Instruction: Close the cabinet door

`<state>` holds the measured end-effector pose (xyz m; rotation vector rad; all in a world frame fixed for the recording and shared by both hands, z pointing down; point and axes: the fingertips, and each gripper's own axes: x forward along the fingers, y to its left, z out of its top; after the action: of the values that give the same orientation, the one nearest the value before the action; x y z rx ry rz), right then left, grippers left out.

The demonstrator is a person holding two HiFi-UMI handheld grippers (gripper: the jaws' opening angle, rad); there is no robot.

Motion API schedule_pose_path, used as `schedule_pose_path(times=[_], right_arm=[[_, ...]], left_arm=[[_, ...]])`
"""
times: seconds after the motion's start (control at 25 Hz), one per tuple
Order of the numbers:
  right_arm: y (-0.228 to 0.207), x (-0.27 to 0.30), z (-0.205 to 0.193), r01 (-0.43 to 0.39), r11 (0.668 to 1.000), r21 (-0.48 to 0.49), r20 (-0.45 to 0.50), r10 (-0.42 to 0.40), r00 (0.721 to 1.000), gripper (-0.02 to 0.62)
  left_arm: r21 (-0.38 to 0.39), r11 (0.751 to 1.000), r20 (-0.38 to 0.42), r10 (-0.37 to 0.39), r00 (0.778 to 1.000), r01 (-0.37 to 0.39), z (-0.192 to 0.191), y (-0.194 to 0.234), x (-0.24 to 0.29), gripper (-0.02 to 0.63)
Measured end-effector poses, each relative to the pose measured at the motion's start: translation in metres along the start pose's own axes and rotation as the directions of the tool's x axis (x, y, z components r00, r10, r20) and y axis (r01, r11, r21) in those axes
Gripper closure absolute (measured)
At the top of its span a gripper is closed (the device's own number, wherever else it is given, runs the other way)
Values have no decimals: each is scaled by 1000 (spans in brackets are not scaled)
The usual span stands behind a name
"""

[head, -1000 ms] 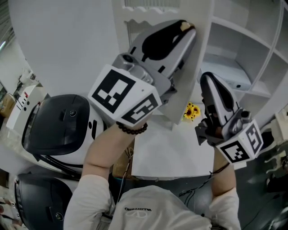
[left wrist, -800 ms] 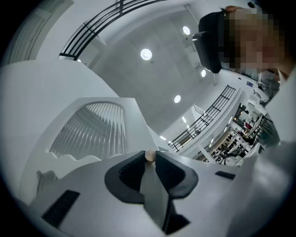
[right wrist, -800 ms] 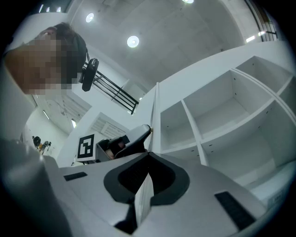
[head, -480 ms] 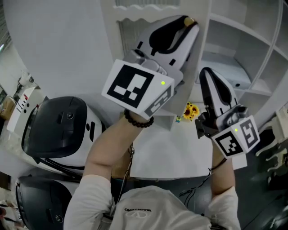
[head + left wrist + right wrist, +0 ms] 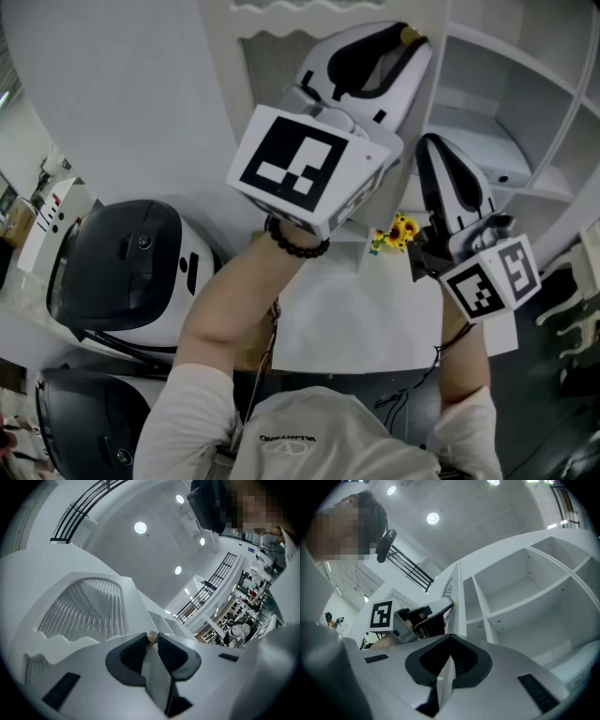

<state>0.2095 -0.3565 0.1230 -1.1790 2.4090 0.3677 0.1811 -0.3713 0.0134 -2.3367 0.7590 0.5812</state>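
Now gripping the small round knob [image 5: 152,636] of the cabinet door [image 5: 234,56] with the left gripper [image 5: 411,45], pinched narrow on it at the very tips. Holding the right gripper [image 5: 450,637] with its two sides together on nothing, close by the door's free edge; cannot tell whether touching it. Stands upright at the front of the white cabinet, long axis vertical, swung out ajar. Points its knob edge toward the open shelves [image 5: 506,94] on the right of the head view, and faces its ribbed panel [image 5: 272,66] to the left. Only in the head view: both marker cubes [image 5: 305,164], a yellow flower ornament [image 5: 401,230] low between the two grippers' bodies, the white tabletop [image 5: 356,319] under it, and a black-domed white machine [image 5: 122,262] at the left. Only in the left gripper view: the knob caught between the black pads [image 5: 131,656], plus the scalloped frame round the ribbed panel from close up. Only in the right gripper view: the door edge-on as a thin white strip straight ahead of the tips, the left gripper on its far side, and bare shelf compartments to the right.
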Motion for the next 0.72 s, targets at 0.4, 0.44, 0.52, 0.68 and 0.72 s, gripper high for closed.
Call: schedule_pose_path(times=[0.4,0.44,0.52,0.68,0.72], right_arm=[[-19,9,-14,25,1000,2,-18,-25,1000,586],[-21,10,-16,27,1000,4,-18,-26,999,586],[-24,12,-18,29,1000,8,-20,-29,999,586],[-29,15,-21,32,999,14,-21,-32,999,586],[-30,16,-21,33,999,16,-21,-33,999,586]], left_arm=[[30,1000,-42,9,999,-8,-15,7,16,526],[33,999,-45,10,999,-8,-17,7,17,526],[40,999,-53,11,999,-9,-20,9,20,525],[58,998,-77,14,997,-9,-24,11,25,525],[63,998,-83,14,996,-8,-26,12,27,525]])
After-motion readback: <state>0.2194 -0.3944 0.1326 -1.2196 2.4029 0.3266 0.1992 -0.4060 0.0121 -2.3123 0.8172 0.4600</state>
